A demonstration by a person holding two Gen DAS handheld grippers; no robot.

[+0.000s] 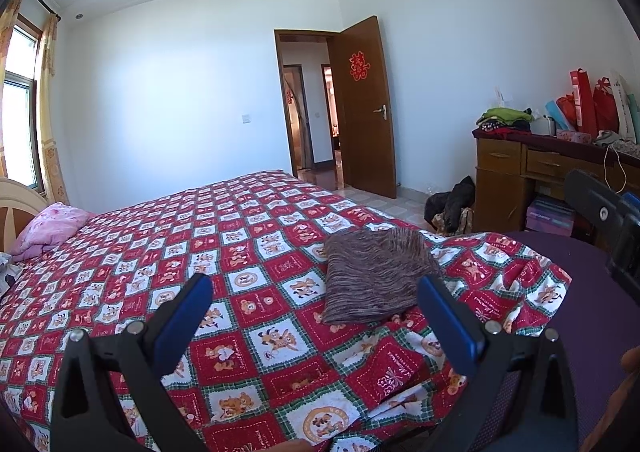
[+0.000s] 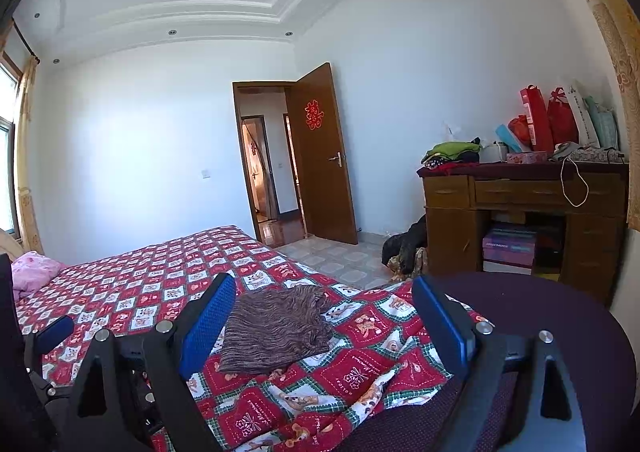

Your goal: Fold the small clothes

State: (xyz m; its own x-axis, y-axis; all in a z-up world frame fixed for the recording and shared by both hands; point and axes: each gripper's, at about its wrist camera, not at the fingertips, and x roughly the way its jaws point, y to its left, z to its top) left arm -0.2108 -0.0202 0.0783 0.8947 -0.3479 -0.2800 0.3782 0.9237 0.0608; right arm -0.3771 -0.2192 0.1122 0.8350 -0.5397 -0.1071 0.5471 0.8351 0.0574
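Note:
A brown striped knit garment lies folded flat on the red patterned bedspread near the bed's corner. It also shows in the right wrist view. My left gripper is open and empty, held above the bed just short of the garment. My right gripper is open and empty, with the garment between and beyond its blue pads. The right gripper's body shows at the right edge of the left wrist view.
A pink pillow lies at the head of the bed. A dark purple chair seat is at the bed's corner. A wooden desk with piled clothes and gift bags stands at the right wall. Dark clothes lie on the floor. The door stands open.

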